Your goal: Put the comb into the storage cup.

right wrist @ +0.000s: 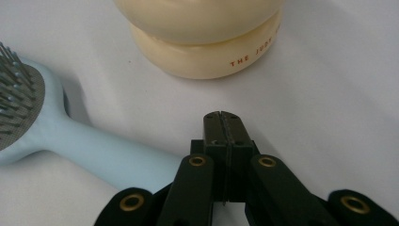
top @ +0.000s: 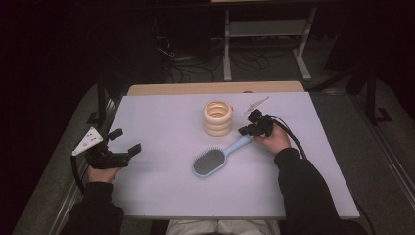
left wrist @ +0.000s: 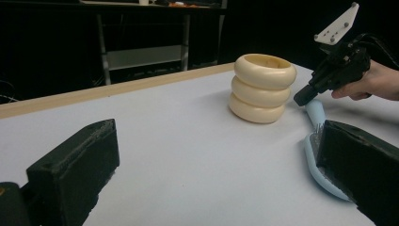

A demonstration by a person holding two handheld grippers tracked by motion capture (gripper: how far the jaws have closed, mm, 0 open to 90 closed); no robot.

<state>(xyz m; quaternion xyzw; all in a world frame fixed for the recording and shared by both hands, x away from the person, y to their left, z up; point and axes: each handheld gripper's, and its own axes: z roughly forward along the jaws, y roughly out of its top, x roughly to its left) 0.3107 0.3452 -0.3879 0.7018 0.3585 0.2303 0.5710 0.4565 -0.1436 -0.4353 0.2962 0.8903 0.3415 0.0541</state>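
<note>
A pale counter (top: 166,196) carries a stack of cream rings (top: 218,118) at its far middle and a light blue hairbrush (top: 218,156) nearer, bristles up, its handle running far-right. The right tongs (top: 243,130) sit at the handle's tip, just right of the rings, held by a dark-sleeved hand; whether they are parted cannot be told here. The left tongs (top: 125,141) hover at the counter's left edge, jaws spread wide, well apart from the brush.

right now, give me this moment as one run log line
left gripper: open, empty | right gripper: shut, empty, beside hairbrush handle | cream ringed container: upright on table
</note>
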